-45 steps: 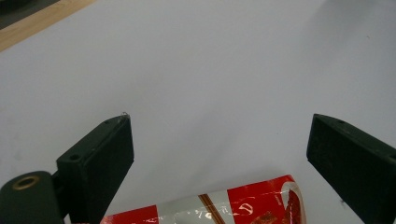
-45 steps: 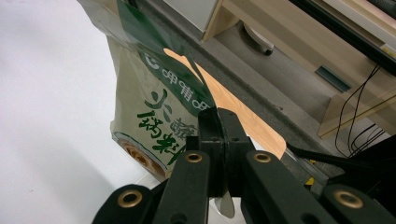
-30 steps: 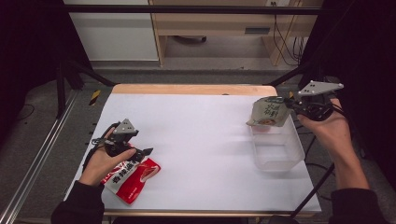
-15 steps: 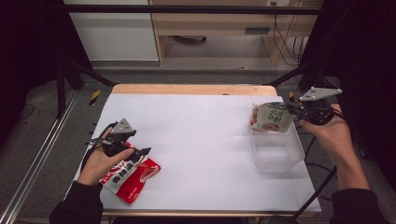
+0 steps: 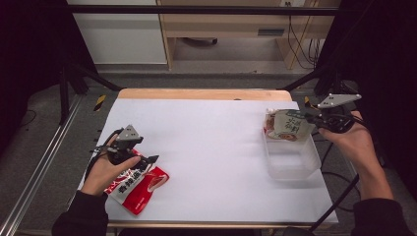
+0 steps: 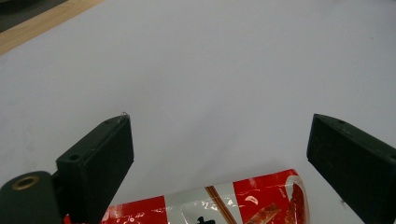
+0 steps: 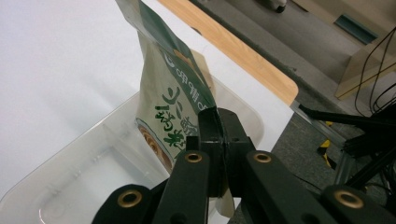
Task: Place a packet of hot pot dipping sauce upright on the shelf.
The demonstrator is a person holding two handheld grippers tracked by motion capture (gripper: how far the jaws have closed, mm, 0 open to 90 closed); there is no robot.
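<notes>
Pouch (image 5: 287, 126), the green and cream one, hung from the right hand-held gripper (image 5: 314, 120), whose jaws were pressed together on its edge. In the right gripper view the pouch (image 7: 175, 100) stood up ahead of the closed jaws, and its long axis ran away from the hand-held gripper, with the lower part already inside the bin (image 7: 84, 163). The clear bin (image 5: 292, 160) lay directly below and a little toward the person from the pouch, so the pouch was over the far end of the bin. I judge that the coming move depends on this relation: the pouch must go down and lie along the length of the bin before the jaws let it go, otherwise it could rest on the rim.

On the other side, the left hand-held gripper (image 5: 147, 160) had its jaws wide apart and held nothing. The red packet (image 6: 224, 205) lay on the white tabletop (image 5: 211, 147) just below and between those open jaws, very near to them, with its long axis across the gap. The left hand (image 5: 105, 169) was clearly the nearer one for this packet, and the right hand (image 5: 351, 142) was well apart from it.
</notes>
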